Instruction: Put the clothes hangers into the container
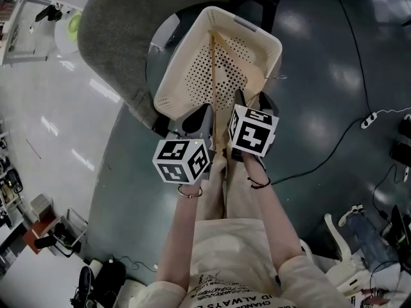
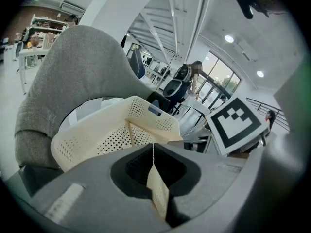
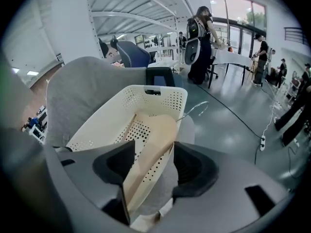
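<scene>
A cream perforated basket [image 1: 192,31] rests on a grey chair [image 1: 122,31]. A wooden clothes hanger [image 1: 213,63] lies tilted into it, its metal hook [image 1: 277,77] poking over the basket's right rim. My left gripper [image 1: 199,117] is at the basket's near edge, shut on the hanger's thin wooden arm [image 2: 158,188]. My right gripper [image 1: 247,98] is beside it, jaws wide apart; the hanger's other arm [image 3: 146,164] runs between them without being pinched. In the right gripper view the hook [image 3: 194,109] sticks out past the basket [image 3: 112,110].
The chair's tall grey back [image 2: 73,67] curves round the basket's left side. Black cables [image 1: 334,140] and a power strip [image 1: 368,120] lie on the dark floor to the right. A white chair [image 1: 340,249] is at bottom right. People stand far off [image 3: 199,38].
</scene>
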`<act>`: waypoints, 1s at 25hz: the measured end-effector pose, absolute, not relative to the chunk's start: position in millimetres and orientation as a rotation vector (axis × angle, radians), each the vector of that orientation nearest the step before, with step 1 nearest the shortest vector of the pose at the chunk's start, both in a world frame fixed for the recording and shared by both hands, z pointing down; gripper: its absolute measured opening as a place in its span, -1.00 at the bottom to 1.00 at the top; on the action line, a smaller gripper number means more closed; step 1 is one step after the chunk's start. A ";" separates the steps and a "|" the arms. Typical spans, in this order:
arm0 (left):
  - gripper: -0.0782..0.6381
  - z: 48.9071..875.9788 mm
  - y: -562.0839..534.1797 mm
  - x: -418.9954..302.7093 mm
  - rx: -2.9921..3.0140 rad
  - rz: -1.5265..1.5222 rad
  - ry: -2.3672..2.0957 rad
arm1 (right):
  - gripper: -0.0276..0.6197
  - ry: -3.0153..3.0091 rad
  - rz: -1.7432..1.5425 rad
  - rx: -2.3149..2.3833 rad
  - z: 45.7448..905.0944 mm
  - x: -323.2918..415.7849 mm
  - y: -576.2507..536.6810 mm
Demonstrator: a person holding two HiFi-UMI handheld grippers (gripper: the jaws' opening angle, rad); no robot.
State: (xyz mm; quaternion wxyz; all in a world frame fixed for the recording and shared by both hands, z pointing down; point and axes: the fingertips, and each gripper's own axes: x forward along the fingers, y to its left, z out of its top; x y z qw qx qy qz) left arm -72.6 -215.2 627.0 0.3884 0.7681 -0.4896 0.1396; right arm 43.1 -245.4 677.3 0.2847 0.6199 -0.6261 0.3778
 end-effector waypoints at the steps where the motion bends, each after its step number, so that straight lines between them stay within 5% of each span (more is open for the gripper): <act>1: -0.71 627.4 -214.8 -72.0 1.955 0.356 -1.245 | -0.18 -1.679 1.018 1.660 677.4 43.0 -245.2; 10: -0.71 610.6 -211.6 -66.6 2.008 0.346 -1.228 | -0.20 -1.732 1.088 1.674 664.0 51.7 -233.1; 17: -0.71 574.6 -206.2 -59.5 2.066 0.276 -1.231 | -0.87 -1.829 0.971 1.580 631.1 57.0 -226.8; 25: -0.71 527.2 -203.5 -55.0 2.162 0.249 -1.220 | -0.90 -2.045 0.895 1.459 573.9 44.7 -232.8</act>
